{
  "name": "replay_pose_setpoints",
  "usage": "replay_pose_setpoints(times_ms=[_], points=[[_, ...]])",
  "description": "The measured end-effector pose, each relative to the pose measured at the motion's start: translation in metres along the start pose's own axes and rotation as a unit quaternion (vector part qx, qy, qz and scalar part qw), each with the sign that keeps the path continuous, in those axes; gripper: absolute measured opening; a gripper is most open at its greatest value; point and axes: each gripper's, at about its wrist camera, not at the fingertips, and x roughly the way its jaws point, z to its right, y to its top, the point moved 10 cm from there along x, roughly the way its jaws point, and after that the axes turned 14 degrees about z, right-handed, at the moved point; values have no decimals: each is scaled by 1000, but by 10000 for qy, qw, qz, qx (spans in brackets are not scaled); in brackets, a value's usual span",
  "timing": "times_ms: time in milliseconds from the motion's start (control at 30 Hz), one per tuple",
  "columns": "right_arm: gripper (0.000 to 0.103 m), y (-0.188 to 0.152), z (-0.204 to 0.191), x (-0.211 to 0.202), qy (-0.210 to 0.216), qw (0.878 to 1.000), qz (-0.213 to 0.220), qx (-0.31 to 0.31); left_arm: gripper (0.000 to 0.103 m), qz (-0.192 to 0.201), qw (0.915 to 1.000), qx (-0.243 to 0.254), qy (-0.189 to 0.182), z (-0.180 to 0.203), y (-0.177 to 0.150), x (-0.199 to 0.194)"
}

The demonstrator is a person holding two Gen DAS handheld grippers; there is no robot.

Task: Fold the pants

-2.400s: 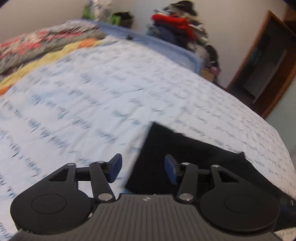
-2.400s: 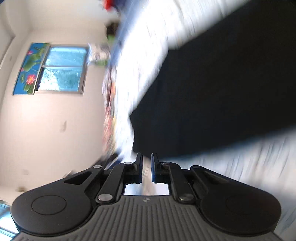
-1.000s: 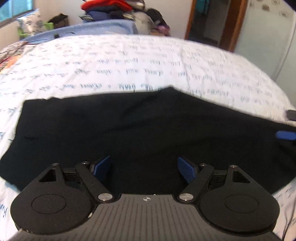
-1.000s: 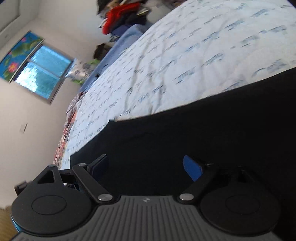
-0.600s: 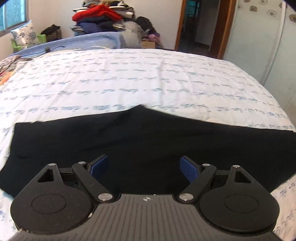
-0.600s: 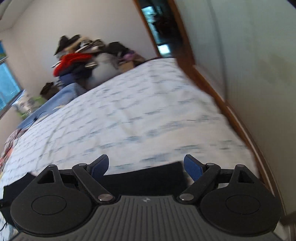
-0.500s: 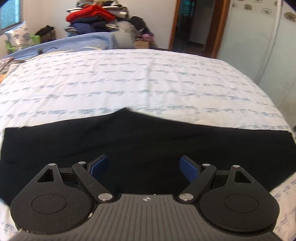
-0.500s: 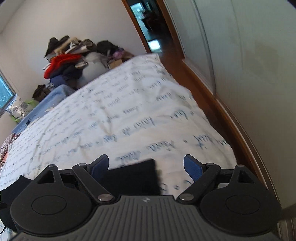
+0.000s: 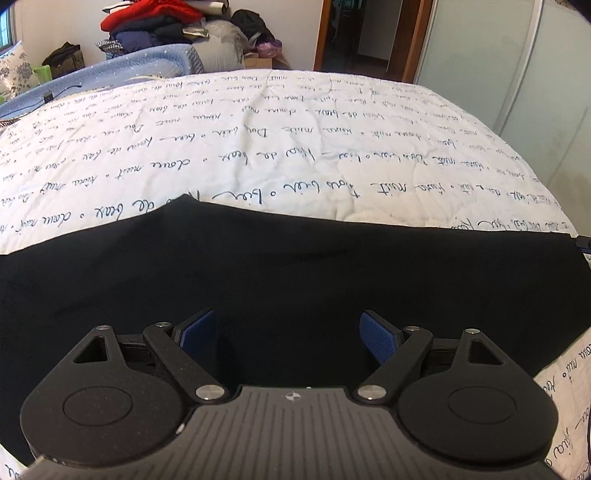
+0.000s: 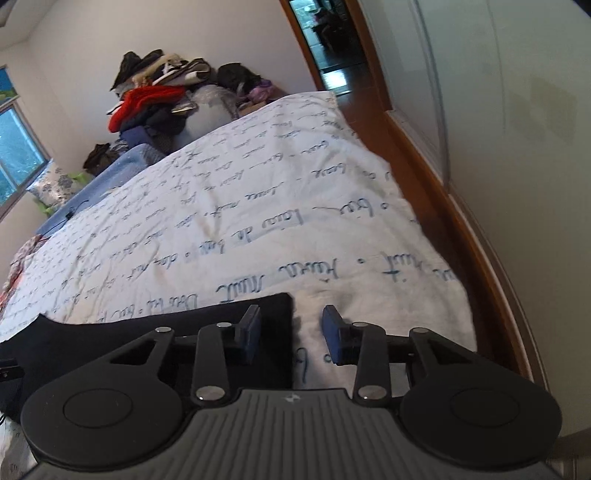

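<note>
The black pants lie flat across the near part of the bed, spread on a white sheet printed with rows of dark handwriting. In the left wrist view they run as a wide dark band from the left edge almost to the right edge, with a shallow peak in their far edge left of centre. In the right wrist view the pants end in a squared corner close to the bed's right side. The left gripper hangs over the middle of the cloth with its blue pads spread wide and nothing between them. The right gripper sits at that squared corner, jaws partly apart: its left pad is over the black cloth, its right pad over bare sheet, and the cloth's end edge lies between them; whether either pad touches the fabric cannot be told. Past the far end of the bed a pile of clothes with a red piece on top is heaped against the wall, beside an open doorway. Along the bed's right side runs a pale wall with a wooden base.
</note>
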Motion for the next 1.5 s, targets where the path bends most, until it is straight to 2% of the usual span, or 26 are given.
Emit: replay_pose_setpoints(times_ms=[100,233,333,467,533,600,700,733,867,933,967,1067,1133,1267,1367,1500], points=[[36,-2,-9,2,196,9998,7,-37,87,-76,10000,32,19,1,-3,6],[34,-9,-13,14,138,9995,-136,-250,87,-156,9999,49,38,1,-7,12],[19,-5,-22,11,129,9974,-41,-711,89,-209,9997,48,90,0,-10,19],[15,0,-19,10,77,9974,-5,-723,92,-205,9997,78,121,3,-9,24],[11,11,-16,5,41,9979,227,-613,92,-196,9997,82,110,6,-8,25],[11,19,-7,2,-30,9984,421,-386,93,-157,9998,84,70,8,-9,25],[11,2,4,15,-73,9998,58,-174,95,-142,9997,185,124,9,-13,28],[11,0,6,15,-84,9999,54,-68,95,-107,9996,217,137,10,-14,28],[11,13,6,-11,58,9951,380,911,94,-60,9998,210,-26,16,-12,20],[11,15,1,-33,286,9874,607,1436,95,44,9996,265,-77,19,-9,16],[12,13,-1,-47,408,9794,714,1842,95,90,9995,278,-79,20,-8,15],[15,-13,-9,-80,727,9458,755,3073,95,129,9996,115,-234,25,-7,12],[15,-39,-10,-94,551,9307,656,3557,95,112,9993,29,-351,28,-8,12],[15,-78,-4,-107,64,9219,483,3844,94,193,9984,56,-532,34,-7,7],[15,-88,6,-103,-82,9002,529,4323,95,283,9976,-77,-632,33,-4,0],[15,-91,22,-99,-604,8803,672,4657,95,382,9966,-288,-677,25,-3,-13]])
